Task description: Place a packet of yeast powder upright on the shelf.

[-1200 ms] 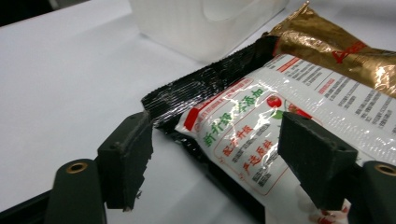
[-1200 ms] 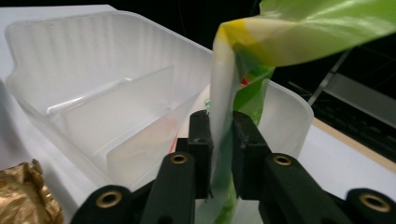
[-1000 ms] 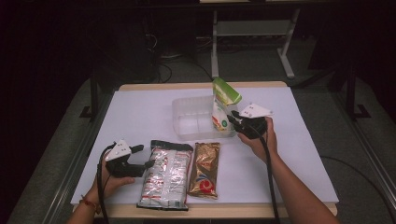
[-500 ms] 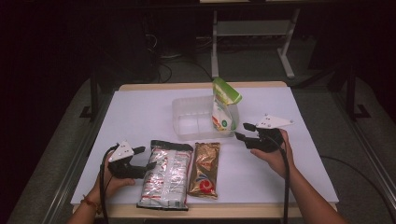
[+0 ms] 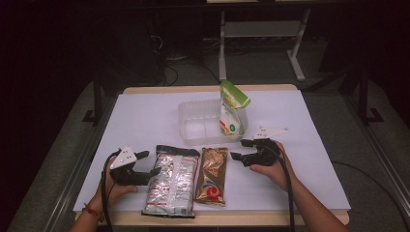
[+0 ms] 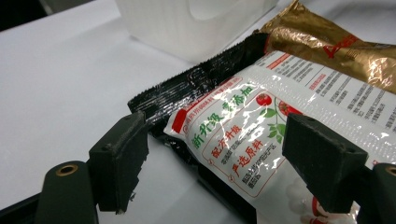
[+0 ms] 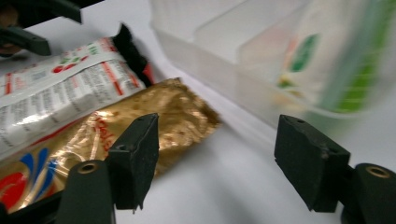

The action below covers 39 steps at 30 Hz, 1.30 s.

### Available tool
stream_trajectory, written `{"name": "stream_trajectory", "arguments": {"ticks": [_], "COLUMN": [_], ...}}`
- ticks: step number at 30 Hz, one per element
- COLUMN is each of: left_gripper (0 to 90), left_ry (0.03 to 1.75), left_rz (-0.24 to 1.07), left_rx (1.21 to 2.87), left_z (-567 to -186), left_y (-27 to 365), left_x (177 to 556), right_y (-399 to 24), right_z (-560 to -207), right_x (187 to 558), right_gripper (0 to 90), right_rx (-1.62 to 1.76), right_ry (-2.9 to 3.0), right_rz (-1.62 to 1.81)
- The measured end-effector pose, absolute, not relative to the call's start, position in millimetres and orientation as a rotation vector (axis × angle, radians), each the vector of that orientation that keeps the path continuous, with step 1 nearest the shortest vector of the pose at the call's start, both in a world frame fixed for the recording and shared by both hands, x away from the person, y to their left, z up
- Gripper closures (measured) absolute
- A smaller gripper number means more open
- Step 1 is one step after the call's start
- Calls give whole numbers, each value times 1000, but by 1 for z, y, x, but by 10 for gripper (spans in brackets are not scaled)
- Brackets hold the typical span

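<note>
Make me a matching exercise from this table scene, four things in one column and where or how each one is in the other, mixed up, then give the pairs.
Things:
1. green and white pouch
2. gold packet
3. silver packet
4. right gripper

Places or states:
A. lying flat at the left gripper
B. standing in the clear box
C. open and empty, beside the box
D. lying flat between the silver packet and the right hand

Pairs: 1-B, 2-D, 3-A, 4-C

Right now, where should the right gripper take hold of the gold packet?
Probably the gold packet at its crimped top end, nearest the right gripper. It lies flat beside the silver packet, so come from the free right side, with one open jaw sliding under the thin edge.
</note>
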<state>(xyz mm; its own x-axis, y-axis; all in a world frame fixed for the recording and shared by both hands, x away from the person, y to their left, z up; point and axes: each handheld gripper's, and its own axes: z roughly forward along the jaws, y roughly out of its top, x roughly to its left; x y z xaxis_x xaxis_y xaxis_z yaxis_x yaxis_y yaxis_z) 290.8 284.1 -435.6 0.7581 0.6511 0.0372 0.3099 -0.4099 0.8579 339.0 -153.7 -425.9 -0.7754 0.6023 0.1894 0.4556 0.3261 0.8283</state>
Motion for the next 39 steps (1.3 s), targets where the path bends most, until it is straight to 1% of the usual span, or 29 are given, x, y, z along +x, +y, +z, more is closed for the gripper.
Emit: {"name": "stream_trajectory", "arguments": {"ticks": [6,10,13,18,21,22,23,26,27,28,29,30,31,32,33,34,35,39], "left_gripper": [219,218,218,217,217,217,217,217,217,217,217,217,217,217,217,217,217,217], "left_ry": [696,691,684,673,666,661,658,658,656,655,652,651,651,647,648,649,648,649], "left_rz": [466,465,464,450,440,440,439,431,429,427,426,425,425,422,421,421,421,419], "left_rx": [2039,2036,2040,2060,2063,2065,2066,2072,2074,2077,2078,2082,2082,2080,2081,2081,2083,2081], "left_z": [-434,-434,-434,-435,-435,-435,-435,-436,-437,-437,-437,-437,-437,-437,-437,-437,-437,-437], "left_y": [280,279,277,274,272,272,271,269,268,267,266,265,265,264,264,263,263,263], "left_x": [286,285,284,286,285,285,285,286,286,286,286,286,286,286,286,286,286,285], "right_y": [-131,-124,-119,-116,-113,-114,-113,-109,-107,-105,-104,-104,-104,-102,-102,-103,-104,-111], "right_z": [-435,-442,-449,-455,-457,-457,-457,-459,-458,-458,-458,-458,-458,-458,-458,-458,-457,-455], "right_x": [339,343,349,356,356,357,358,359,358,357,357,356,356,355,355,355,355,354], "right_gripper": [244,233,169,166,161,157,134,129,168,226,253,303,303,379,425,494,586,769], "right_rx": [993,1069,1125,1187,1190,1203,1205,1206,1176,1155,1152,1143,1143,1120,1122,1126,1132,1102], "right_ry": [2540,2592,2644,2670,2688,2686,2691,2699,2709,2714,2707,2701,2701,2691,2687,2678,2658,2621], "right_rz": [1449,1452,1430,1481,1452,1464,1471,1499,1485,1483,1475,1472,1472,1465,1471,1477,1486,1505]}}
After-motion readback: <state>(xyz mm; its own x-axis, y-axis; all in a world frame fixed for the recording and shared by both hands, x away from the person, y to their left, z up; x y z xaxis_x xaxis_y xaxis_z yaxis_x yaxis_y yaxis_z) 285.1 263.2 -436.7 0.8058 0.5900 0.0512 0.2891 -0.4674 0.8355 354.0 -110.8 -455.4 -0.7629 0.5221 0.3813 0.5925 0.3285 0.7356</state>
